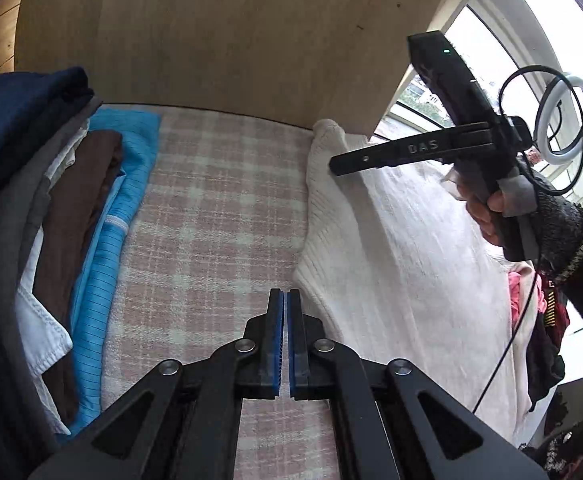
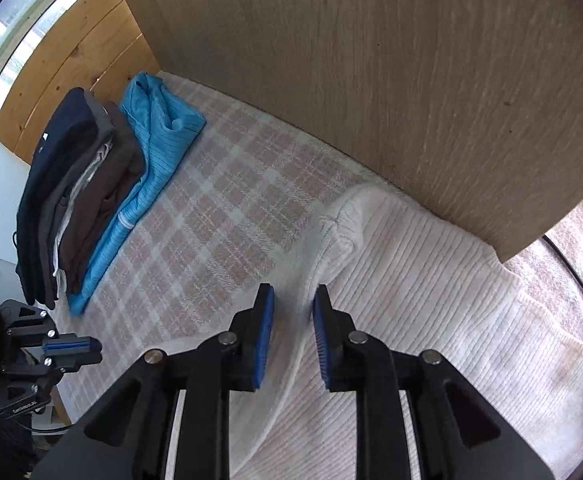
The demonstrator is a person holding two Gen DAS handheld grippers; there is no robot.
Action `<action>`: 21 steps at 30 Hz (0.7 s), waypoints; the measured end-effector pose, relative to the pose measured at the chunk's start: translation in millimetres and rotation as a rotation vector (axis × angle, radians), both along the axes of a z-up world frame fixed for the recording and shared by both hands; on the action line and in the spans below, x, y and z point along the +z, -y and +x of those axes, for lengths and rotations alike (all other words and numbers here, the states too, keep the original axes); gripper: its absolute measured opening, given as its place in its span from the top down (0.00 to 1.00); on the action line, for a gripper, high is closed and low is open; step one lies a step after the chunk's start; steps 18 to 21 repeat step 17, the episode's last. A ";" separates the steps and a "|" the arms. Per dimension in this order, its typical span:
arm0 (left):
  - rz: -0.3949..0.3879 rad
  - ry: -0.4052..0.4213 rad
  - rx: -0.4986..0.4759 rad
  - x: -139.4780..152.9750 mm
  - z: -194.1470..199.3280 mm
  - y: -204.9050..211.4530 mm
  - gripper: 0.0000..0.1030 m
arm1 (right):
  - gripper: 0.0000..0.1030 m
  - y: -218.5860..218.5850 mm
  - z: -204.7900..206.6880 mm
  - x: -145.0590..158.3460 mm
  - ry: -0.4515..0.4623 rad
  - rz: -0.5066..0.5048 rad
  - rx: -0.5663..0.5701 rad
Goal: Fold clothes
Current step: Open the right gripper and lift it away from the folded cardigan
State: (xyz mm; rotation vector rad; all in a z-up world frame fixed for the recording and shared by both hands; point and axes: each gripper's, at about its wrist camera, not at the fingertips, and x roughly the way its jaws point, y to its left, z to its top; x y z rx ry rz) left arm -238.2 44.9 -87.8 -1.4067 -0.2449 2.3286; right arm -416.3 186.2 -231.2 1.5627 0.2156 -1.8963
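A white ribbed sweater (image 2: 431, 280) lies spread on the pink plaid bed cover (image 2: 219, 208), against the wooden board; it also shows in the left wrist view (image 1: 403, 240). My right gripper (image 2: 293, 300) is open and empty, just above the sweater's left edge. In the left wrist view the right gripper (image 1: 333, 168) hangs over the sweater, held by a gloved hand. My left gripper (image 1: 284, 294) is shut and empty, over the bed cover beside the sweater's near left edge; it also shows in the right wrist view (image 2: 91, 346).
A stack of folded clothes (image 2: 91, 184), blue, brown, grey and navy, lies on the left of the bed (image 1: 71, 220). A wooden board (image 1: 231, 32) stands behind. A ring light (image 1: 563, 120) and a heap of clothes (image 1: 543, 320) are at the right.
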 end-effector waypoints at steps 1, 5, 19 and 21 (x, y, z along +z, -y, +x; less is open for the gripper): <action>-0.016 0.015 -0.023 -0.6 2.1 -8.8 0.93 | 0.81 6.3 -0.4 -6.1 -0.002 0.045 0.019; -0.029 0.068 -0.032 10.1 32.8 -7.7 0.95 | 0.81 -11.3 4.3 26.5 0.004 -0.045 -0.039; 0.166 0.279 -0.023 38.0 266.7 11.1 0.94 | 0.68 -20.6 150.0 95.3 0.061 -0.098 0.182; 0.166 0.279 -0.023 38.0 266.7 11.1 0.94 | 0.68 -20.6 150.0 95.3 0.061 -0.098 0.182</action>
